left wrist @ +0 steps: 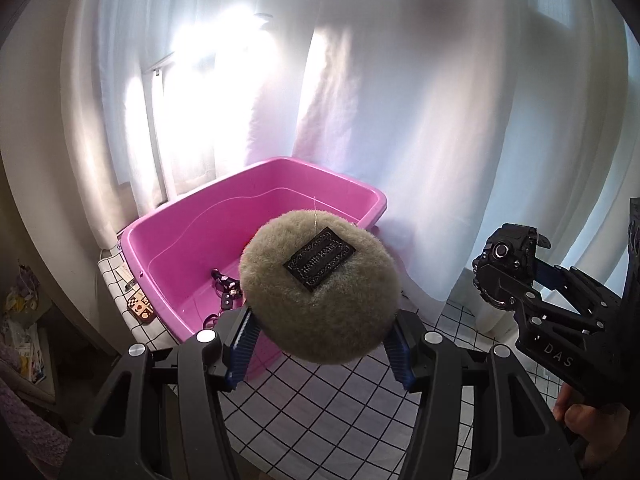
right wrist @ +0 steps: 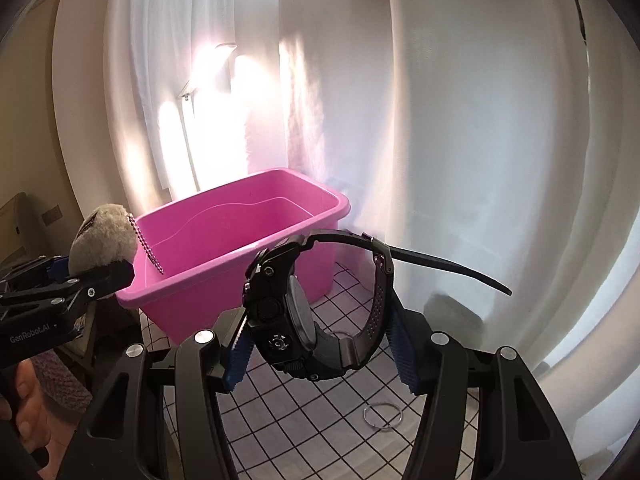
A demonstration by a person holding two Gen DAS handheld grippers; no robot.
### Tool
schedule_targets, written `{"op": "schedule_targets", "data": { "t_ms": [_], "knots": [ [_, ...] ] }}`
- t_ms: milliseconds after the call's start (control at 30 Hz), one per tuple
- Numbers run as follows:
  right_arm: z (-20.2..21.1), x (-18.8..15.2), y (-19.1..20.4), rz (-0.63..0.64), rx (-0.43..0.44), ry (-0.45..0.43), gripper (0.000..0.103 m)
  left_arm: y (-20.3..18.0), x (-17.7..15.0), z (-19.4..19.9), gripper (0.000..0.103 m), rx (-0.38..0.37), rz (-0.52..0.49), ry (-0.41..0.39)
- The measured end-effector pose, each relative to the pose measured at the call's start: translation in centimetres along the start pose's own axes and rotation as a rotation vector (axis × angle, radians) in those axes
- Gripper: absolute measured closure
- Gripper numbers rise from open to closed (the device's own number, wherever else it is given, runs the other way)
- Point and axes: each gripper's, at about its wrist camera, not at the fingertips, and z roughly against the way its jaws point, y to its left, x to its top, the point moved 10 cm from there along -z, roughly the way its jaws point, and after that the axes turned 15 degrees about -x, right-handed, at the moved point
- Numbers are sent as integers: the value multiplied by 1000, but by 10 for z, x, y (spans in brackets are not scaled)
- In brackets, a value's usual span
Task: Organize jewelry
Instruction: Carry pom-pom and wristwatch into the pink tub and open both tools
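A beige fluffy pom-pom charm (left wrist: 320, 308) with a black label (left wrist: 320, 258) sits between the blue pads of my left gripper (left wrist: 320, 332), which is shut on it. Its ball chain (right wrist: 150, 248) hangs down in the right wrist view. My right gripper (right wrist: 320, 340) is shut on a black sports watch (right wrist: 288, 312), whose strap tail sticks out to the right. Both are held in the air near the pink plastic bin (left wrist: 180, 248). A small dark purple piece (left wrist: 226, 286) lies on the bin floor. In the left wrist view the watch (left wrist: 504, 268) appears at right.
The bin (right wrist: 224, 220) stands on a white cloth with a black grid (left wrist: 320, 400), against white curtains (left wrist: 440, 140). A metal ring (right wrist: 383, 416) lies on the cloth near the right gripper. Small patterned items (left wrist: 140, 308) lie left of the bin. A hand (left wrist: 588, 420) shows at lower right.
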Motion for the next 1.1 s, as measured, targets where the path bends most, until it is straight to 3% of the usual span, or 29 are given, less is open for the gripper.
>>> {"op": "schedule_targets", "data": {
  "t_ms": [267,433,667,833,1100],
  "knots": [
    [-56,63,69,16,39,10,46,82,51,-23,49,19,7,-18],
    [-101,78,111,47,74,67,46,124,57,-50,49,24,25,34],
    [-164,77,150,91,104,206,46,162,43,-94,49,6,92,166],
    [-201,64,158,116,77,321,46,183,28,-120,49,12,146,265],
    [-239,45,157,104,41,483,46,195,17,-140,48,7,194,355]
  ]
}}
